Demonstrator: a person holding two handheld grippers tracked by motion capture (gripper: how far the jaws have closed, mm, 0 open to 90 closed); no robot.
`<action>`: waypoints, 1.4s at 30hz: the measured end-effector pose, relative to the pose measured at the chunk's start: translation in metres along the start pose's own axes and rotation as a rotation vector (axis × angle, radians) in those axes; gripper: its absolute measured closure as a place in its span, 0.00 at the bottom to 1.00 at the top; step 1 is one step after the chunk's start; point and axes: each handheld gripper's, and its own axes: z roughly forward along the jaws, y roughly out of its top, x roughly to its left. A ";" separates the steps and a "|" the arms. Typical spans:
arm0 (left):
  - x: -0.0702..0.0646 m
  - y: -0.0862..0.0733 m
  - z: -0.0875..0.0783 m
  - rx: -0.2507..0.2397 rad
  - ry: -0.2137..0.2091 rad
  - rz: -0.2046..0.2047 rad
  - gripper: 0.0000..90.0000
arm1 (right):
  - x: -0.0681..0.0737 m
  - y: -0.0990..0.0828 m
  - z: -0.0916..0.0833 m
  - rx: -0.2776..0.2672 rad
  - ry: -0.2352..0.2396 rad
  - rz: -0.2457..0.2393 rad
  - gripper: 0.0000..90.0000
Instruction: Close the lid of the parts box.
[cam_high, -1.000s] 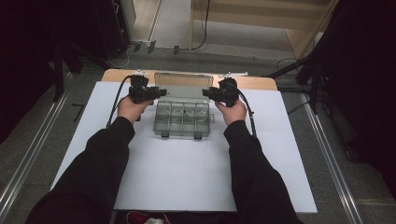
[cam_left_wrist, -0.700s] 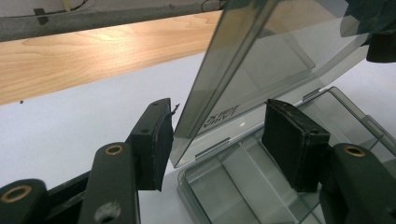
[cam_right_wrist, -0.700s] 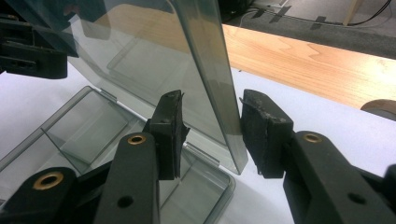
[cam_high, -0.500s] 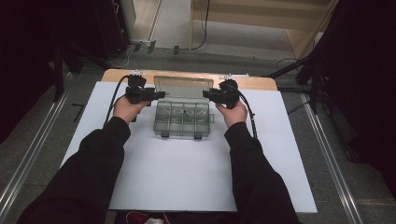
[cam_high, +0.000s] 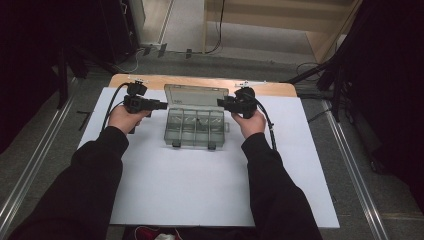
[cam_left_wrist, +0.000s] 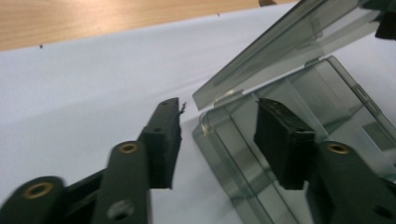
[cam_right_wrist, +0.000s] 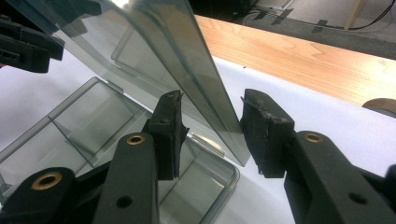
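Clear box (cam_high: 195, 127) contents indistinct, lid (cam_right_wrist: 187, 60) top cropped

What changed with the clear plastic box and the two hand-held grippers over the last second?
The left gripper has drawn back from the box's left side towards the table's left edge; its jaws have just been closing, with nothing pressed between them. The right gripper stayed put, its jaws astride the raised lid's edge without visibly pinching it. Box and lid look unmoved, lid open.

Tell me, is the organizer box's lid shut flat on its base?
No; the lid stands raised behind the box's base, its edge between the right gripper jaws.
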 end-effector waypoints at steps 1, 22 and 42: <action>0.002 0.000 -0.001 0.010 0.001 -0.002 0.66 | 0.000 0.000 0.000 0.000 0.000 -0.002 0.66; -0.007 0.049 -0.028 -0.006 -0.053 0.056 1.00 | 0.002 -0.004 -0.002 -0.010 0.015 -0.021 0.65; -0.031 0.060 -0.029 -0.012 -0.116 0.118 0.99 | 0.003 -0.007 -0.005 -0.013 0.006 -0.044 0.63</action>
